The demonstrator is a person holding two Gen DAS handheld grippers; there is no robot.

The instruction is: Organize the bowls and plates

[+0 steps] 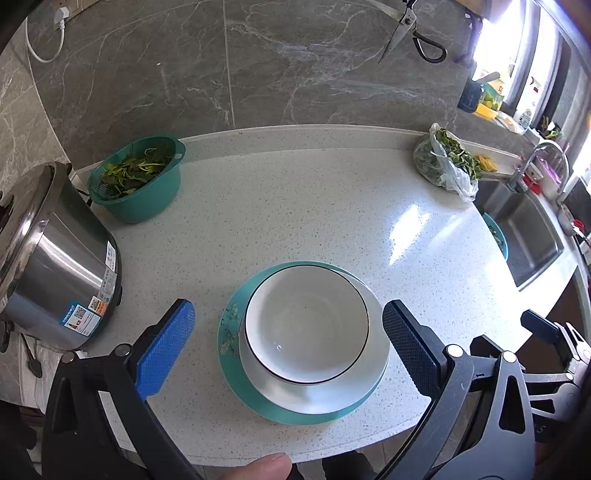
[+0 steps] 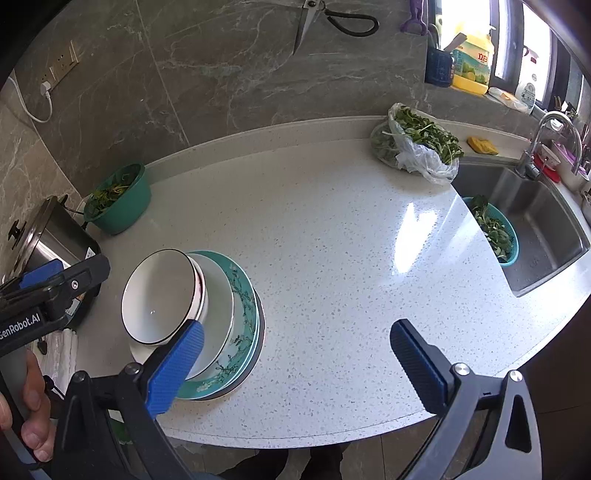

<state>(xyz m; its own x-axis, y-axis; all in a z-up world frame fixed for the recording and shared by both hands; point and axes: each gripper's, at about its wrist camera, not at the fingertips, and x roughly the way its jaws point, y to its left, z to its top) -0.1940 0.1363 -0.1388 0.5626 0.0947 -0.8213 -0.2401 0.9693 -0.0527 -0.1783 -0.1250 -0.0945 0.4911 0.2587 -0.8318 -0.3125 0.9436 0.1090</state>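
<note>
Bowl (image 1: 306, 325) stacked on plates (image 1: 255, 398), between spread left hand-held gripper (image 1: 288, 339) fingers; right hand-held gripper (image 2: 295, 354) spread, empty.

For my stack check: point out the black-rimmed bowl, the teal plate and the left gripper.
black-rimmed bowl (image 1: 306, 317), left wrist view, inner floor.
teal plate (image 2: 243, 295), right wrist view, patterned rim.
left gripper (image 1: 288, 350), left wrist view, midway between fingertips.

A pale speckled worktop (image 2: 332, 236) with a rounded front edge runs along a wall (image 2: 229, 66) of grey veined stone tiles, where scissors (image 2: 314, 18) hang and a socket (image 2: 61, 61) takes a white plug. At the right sit a steel sink (image 2: 546, 229) and curved tap (image 2: 546, 136), under a window (image 2: 517, 44) pouring bright daylight that glares off the worktop
</note>
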